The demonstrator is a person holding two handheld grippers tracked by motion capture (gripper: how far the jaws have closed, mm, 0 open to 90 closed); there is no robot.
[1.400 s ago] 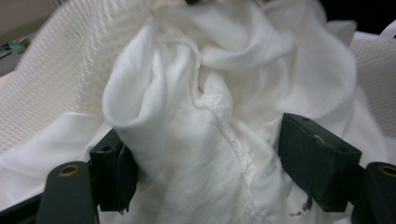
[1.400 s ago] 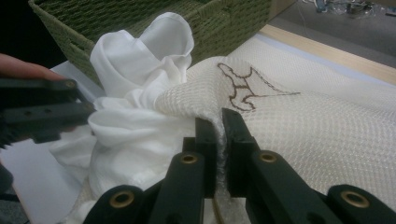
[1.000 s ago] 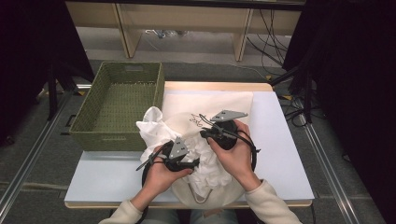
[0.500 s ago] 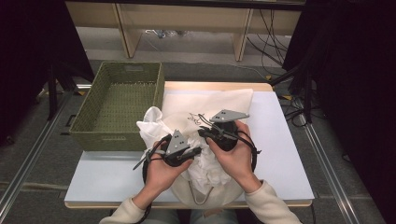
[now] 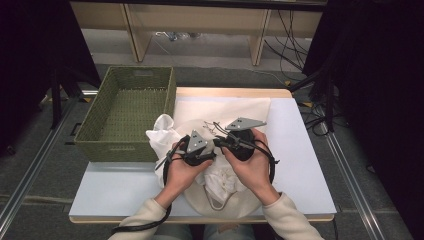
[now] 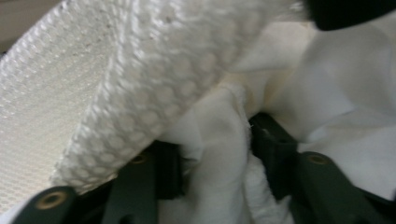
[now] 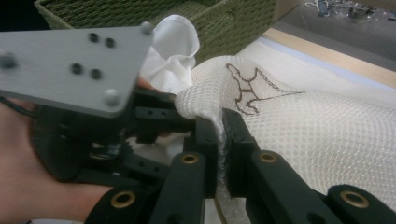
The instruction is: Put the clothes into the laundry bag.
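Stuffing white cloth (image 5: 220, 177) into a mesh bag (image 5: 220, 112) mid-desk (image 5: 305, 165).
Right tool (image 7: 218, 128) is clamped on the bag's rim; left tool (image 6: 215, 149) has just been opening, jaws apart with cloth between them, not pressing. A green woven basket (image 5: 130, 107) sits just left of the bag, more cloth bunched against its wall. The bag's rim folds over the left tool.

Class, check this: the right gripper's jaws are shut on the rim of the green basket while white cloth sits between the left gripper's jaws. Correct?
Not quite. The right gripper is shut on the mesh bag, not the green basket, as the right gripper view shows. White cloth does sit between the left gripper jaws.
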